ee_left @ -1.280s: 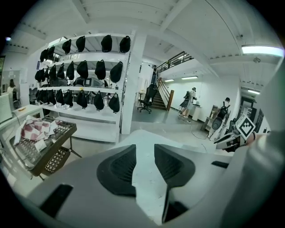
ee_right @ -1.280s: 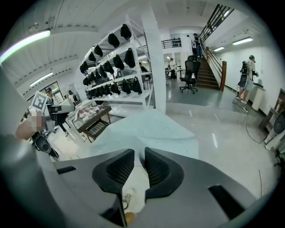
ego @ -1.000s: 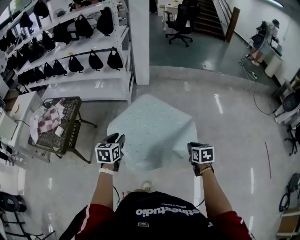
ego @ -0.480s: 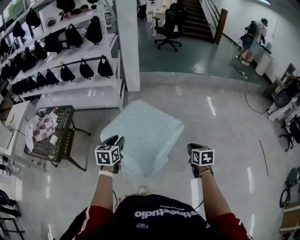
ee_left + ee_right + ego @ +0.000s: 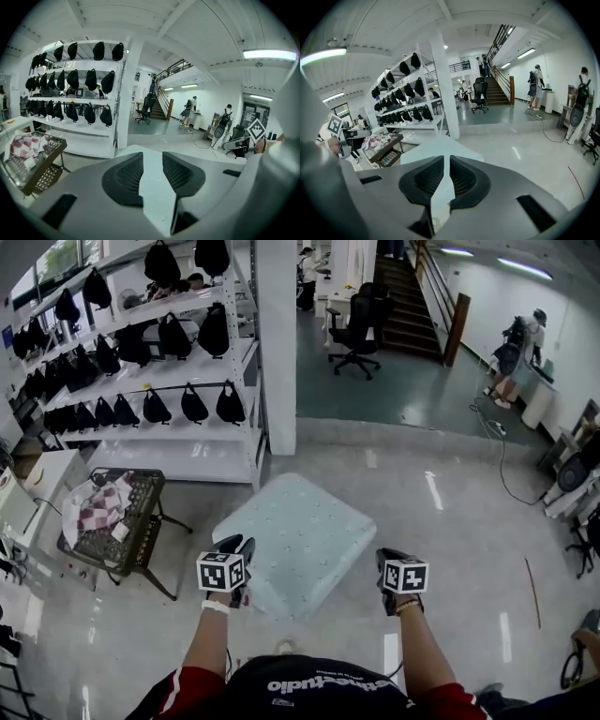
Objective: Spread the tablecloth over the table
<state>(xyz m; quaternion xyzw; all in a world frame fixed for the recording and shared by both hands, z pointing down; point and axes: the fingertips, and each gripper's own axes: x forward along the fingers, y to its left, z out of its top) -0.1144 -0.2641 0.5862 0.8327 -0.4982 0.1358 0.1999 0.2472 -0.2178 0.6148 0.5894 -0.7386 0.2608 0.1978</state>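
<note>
Left claw (image 5: pixel 236 545) and right claw (image 5: pixel 387 557) each clamp the tablecloth (image 5: pixel 305 532) edge. We see it extend toward 12 o'clock.

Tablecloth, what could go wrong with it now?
1. The cloth hangs only from thin pinches in the left hand-held gripper and the right hand-held gripper. A hard tug might pull it free.
2. It sits skewed, with one corner pointing toward the shelf, so it may end up crooked.
</note>
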